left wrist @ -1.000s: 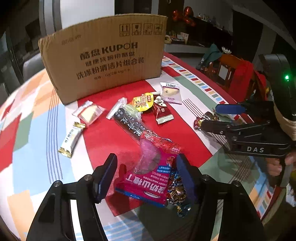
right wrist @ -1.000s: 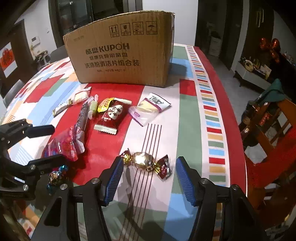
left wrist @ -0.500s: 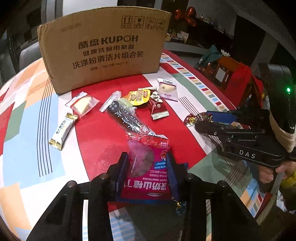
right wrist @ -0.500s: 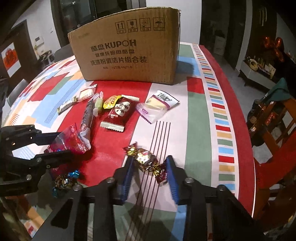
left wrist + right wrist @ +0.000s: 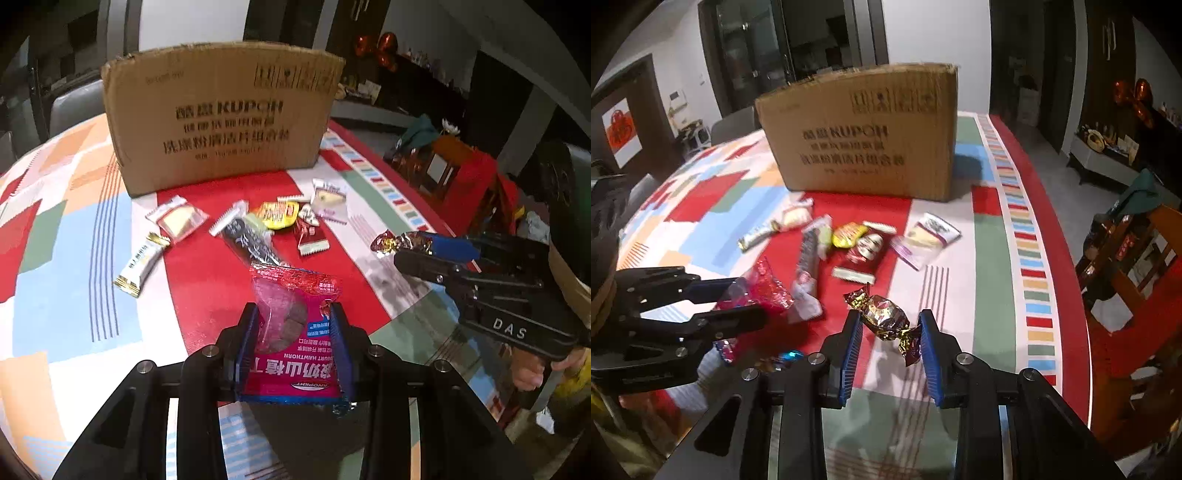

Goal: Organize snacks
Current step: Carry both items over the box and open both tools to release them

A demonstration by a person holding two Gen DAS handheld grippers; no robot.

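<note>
The left tongs (image 5: pixel 293 332) are clamped on a pink hawthorn pack (image 5: pixel 295 332), their blue pads pressed on both its sides, and the pack is held off the tabletop (image 5: pixel 66 236). The right tongs (image 5: pixel 891 332) are clamped on a foil candy (image 5: pixel 884 319), its twisted ends sticking out up-left and down-right, also clear of the tabletop.

The left wrist view shows the pack's printed face, upside down, and the dark discs through its clear window; the right wrist view gives only its crinkled pink top poking from the left tongs (image 5: pixel 738 299) at the left edge. Likewise the candy in the left view is just a foil end jutting from the right tongs (image 5: pixel 417 247), while the right view shows the whole wrapper.

Only the right view shows a blue foil sweet (image 5: pixel 788 357) lying on the tabletop beneath the left tongs. Only the left view shows the hand (image 5: pixel 528 373) gripping the right tool's handle.

Both views show the cardboard box (image 5: pixel 221 118) standing at the far side, with the loose snacks in front of it: a long black bar (image 5: pixel 247 240), a yellow packet (image 5: pixel 279 214), a red packet (image 5: pixel 308 234), a clear cake packet (image 5: pixel 328 201), another clear cake packet (image 5: pixel 177 219) and a white bar (image 5: pixel 142 264). The right view is blurred over these
</note>
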